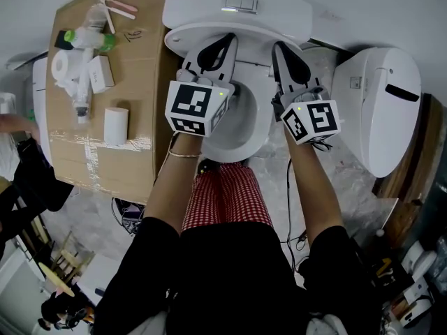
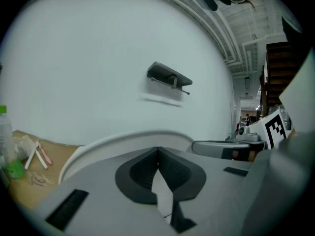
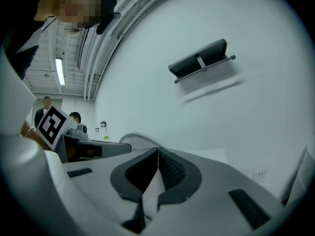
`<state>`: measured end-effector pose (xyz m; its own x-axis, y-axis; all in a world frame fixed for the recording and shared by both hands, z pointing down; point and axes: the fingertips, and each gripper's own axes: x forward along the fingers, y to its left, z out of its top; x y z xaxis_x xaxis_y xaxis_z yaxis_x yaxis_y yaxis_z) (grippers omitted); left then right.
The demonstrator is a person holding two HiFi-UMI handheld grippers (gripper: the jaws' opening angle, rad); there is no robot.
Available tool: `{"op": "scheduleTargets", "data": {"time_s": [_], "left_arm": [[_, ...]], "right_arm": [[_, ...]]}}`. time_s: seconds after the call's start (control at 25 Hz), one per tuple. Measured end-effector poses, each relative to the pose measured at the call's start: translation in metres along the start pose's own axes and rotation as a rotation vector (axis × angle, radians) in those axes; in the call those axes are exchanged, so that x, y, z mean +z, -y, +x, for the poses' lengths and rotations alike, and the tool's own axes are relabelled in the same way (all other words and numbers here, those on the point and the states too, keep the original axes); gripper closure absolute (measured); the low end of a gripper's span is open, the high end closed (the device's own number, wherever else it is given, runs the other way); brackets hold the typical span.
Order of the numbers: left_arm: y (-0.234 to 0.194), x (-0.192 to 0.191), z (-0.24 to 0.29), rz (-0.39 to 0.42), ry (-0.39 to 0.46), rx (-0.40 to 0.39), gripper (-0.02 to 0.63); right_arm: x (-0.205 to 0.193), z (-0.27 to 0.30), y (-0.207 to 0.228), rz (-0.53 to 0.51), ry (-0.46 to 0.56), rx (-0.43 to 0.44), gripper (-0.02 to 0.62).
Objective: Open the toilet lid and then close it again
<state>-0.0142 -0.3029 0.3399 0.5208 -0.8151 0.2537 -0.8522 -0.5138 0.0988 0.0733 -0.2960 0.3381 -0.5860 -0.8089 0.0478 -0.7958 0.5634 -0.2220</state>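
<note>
Head view: left gripper (image 1: 228,42) and right gripper (image 1: 281,49), both clenched empty, nudge raised toilet lid (image 1: 255,39); ungripped, it could slip and slam.

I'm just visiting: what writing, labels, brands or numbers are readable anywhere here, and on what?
No text here is readable.
Two cubes: black-and-white square patterns, no letters.
Small box on the wooden table: print too small to read.
Bottle: label blurred.
Pen scribble on that table: illegible.
Sticker on the second toilet: too small to read.
</note>
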Motion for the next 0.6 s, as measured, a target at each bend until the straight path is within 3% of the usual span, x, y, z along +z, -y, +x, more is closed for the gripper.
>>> {"op": "scheduleTargets", "data": {"time_s": [0.6], "left_arm": [[-0.005,0.0,-0.007,-0.014,0.002,0.031,0.601]], "right_arm": [[-0.004,0.014,0.014,0.013,-0.025,-0.005,0.575]]}}
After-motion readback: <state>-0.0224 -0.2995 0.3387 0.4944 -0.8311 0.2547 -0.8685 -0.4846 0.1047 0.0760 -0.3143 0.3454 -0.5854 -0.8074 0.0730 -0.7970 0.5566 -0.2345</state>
